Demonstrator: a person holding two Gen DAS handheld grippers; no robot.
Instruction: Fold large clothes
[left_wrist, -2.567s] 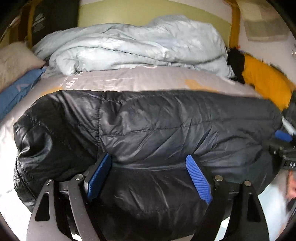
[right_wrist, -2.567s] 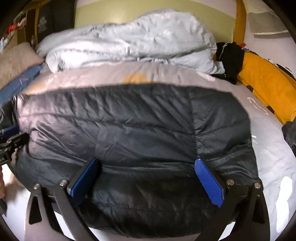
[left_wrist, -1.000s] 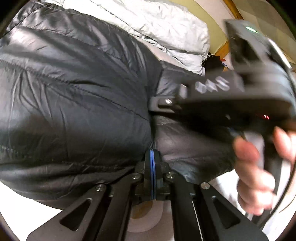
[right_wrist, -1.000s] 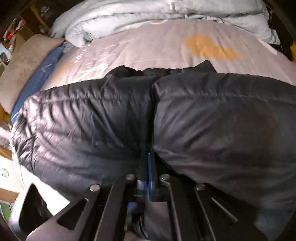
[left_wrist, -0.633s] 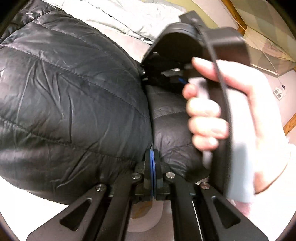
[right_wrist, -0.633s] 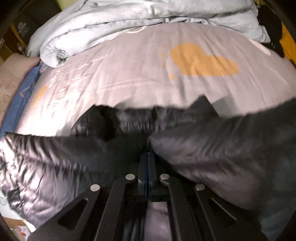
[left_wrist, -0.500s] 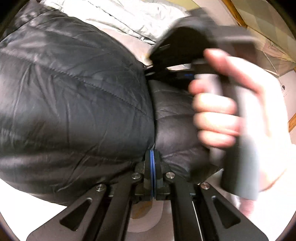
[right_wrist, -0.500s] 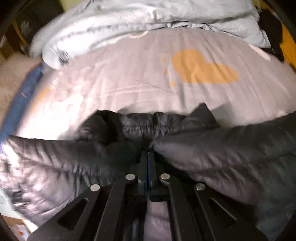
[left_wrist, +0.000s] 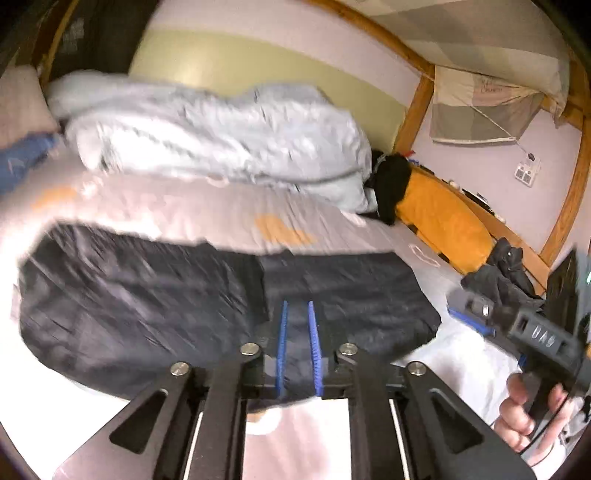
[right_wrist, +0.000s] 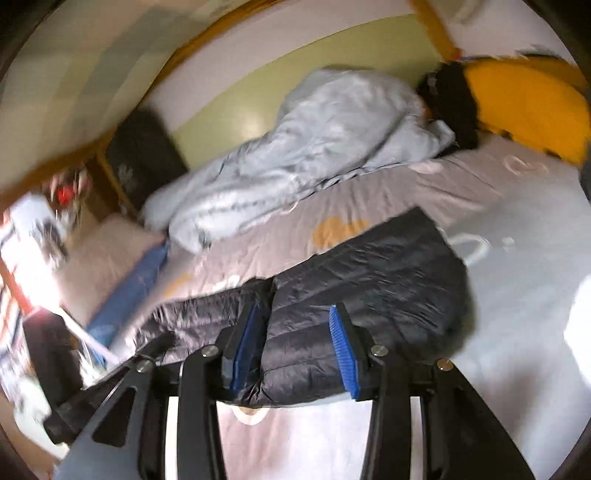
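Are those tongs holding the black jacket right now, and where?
Neither: left tongs and right tongs have just opened, released above the folded black jacket.

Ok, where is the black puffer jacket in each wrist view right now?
Left wrist: black puffer jacket spreads across the lower middle, behind the left tongs, which have just been opening with nothing pinched.
Right wrist: it lies centre, slanting up to the right, behind the right tongs.
Shared landmark: pale blue duvet bunched beyond it.
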